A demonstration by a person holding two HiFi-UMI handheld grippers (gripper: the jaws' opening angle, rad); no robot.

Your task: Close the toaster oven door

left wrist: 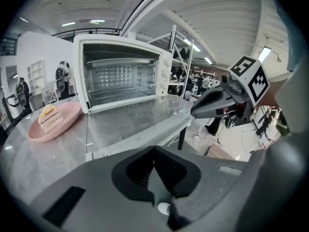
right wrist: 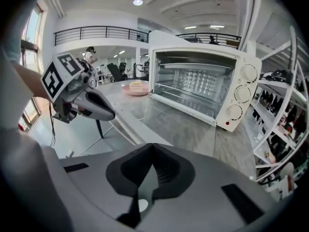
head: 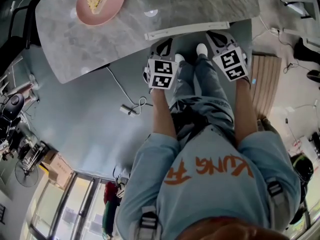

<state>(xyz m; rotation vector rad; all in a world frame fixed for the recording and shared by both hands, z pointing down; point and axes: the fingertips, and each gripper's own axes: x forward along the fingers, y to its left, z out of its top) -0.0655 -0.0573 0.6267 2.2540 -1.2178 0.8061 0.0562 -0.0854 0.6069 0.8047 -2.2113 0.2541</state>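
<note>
A white toaster oven (left wrist: 120,71) stands on the grey marble table (head: 210,6). Its glass door (left wrist: 130,122) hangs open and lies flat toward the table's front edge, showing the empty rack inside. The right gripper view shows the oven (right wrist: 198,86) and its door (right wrist: 178,127) from the other side, knobs at the right. My left gripper (head: 164,43) and right gripper (head: 218,35) hover side by side just before the door's white front edge (head: 185,30). Both are shut with nothing between the jaws. Neither touches the door.
A pink plate (head: 100,4) with a piece of sandwich sits on the table left of the oven. A cable with a plug (head: 131,109) lies on the floor below the table. A wooden pallet (head: 265,81) is at the right, and shelving (right wrist: 285,129) stands beyond the oven.
</note>
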